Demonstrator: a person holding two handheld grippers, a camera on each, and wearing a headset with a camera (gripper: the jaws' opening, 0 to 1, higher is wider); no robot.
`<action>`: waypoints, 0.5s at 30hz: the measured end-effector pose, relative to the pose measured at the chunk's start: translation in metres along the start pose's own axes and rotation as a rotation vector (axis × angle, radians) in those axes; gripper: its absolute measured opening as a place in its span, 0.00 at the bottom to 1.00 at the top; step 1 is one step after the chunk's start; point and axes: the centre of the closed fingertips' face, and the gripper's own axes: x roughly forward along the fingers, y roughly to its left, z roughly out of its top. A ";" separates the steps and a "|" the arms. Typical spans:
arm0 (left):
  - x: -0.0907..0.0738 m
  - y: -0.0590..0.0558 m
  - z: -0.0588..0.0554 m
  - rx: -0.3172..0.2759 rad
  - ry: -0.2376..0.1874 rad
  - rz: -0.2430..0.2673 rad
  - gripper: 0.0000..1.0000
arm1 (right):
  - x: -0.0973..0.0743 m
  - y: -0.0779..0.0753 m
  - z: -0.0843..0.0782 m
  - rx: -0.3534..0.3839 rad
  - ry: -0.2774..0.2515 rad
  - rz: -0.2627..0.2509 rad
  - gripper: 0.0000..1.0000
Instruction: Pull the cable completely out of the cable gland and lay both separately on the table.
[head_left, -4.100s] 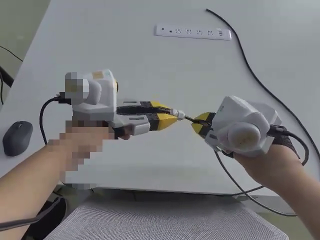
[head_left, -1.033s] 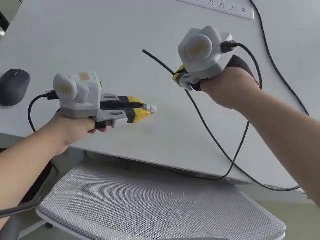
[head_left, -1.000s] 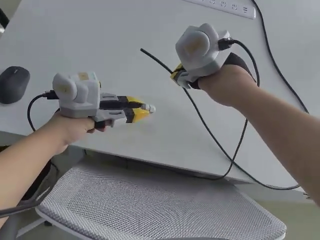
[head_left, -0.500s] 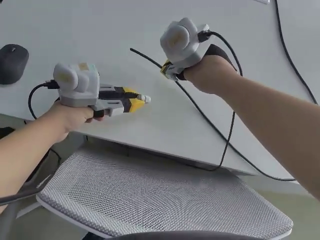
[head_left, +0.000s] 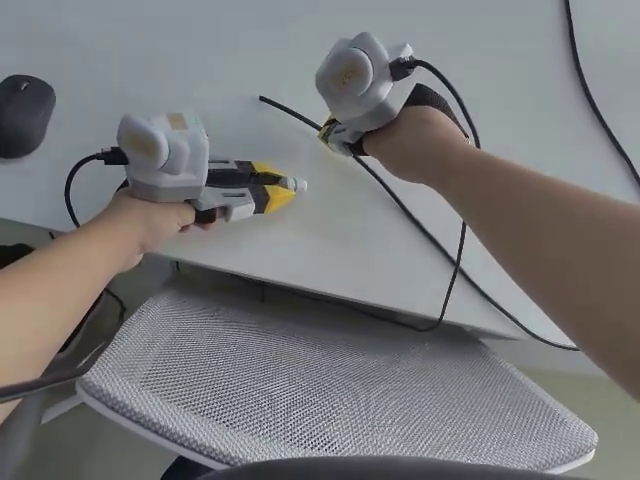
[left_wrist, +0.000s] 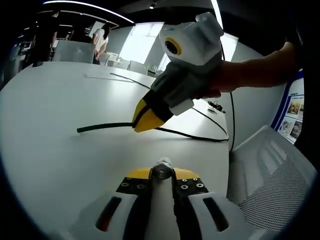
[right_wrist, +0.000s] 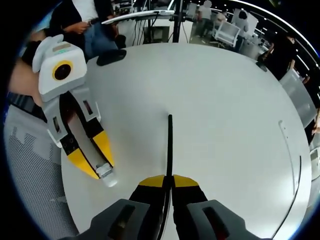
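Jutting from right gripper (right_wrist: 168, 181), cable (right_wrist: 170, 145); gland (left_wrist: 162, 167) seemingly in left gripper (left_wrist: 162, 175).

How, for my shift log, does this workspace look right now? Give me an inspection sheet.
Surface: white table, smooth and matte.
Job's things: cable gland and black cable are apart, each held in a gripper.
Clutter: computer mouse at the table's left.
Grippers: left gripper shut on the cable gland; right gripper shut on the black cable.
Cables: a black lead runs from the left gripper; another black cord lies on the table, far right.
Surroundings: mesh chair below the table edge; people in the room behind.
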 end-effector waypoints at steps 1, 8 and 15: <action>0.000 0.000 -0.001 0.006 0.004 0.000 0.16 | 0.001 0.000 0.000 0.000 -0.001 0.000 0.00; -0.003 -0.002 -0.004 0.074 0.036 0.007 0.16 | 0.005 0.001 -0.002 -0.010 0.001 -0.003 0.00; -0.003 -0.003 -0.006 0.173 0.080 0.025 0.16 | 0.008 0.003 -0.004 -0.025 0.007 -0.009 0.00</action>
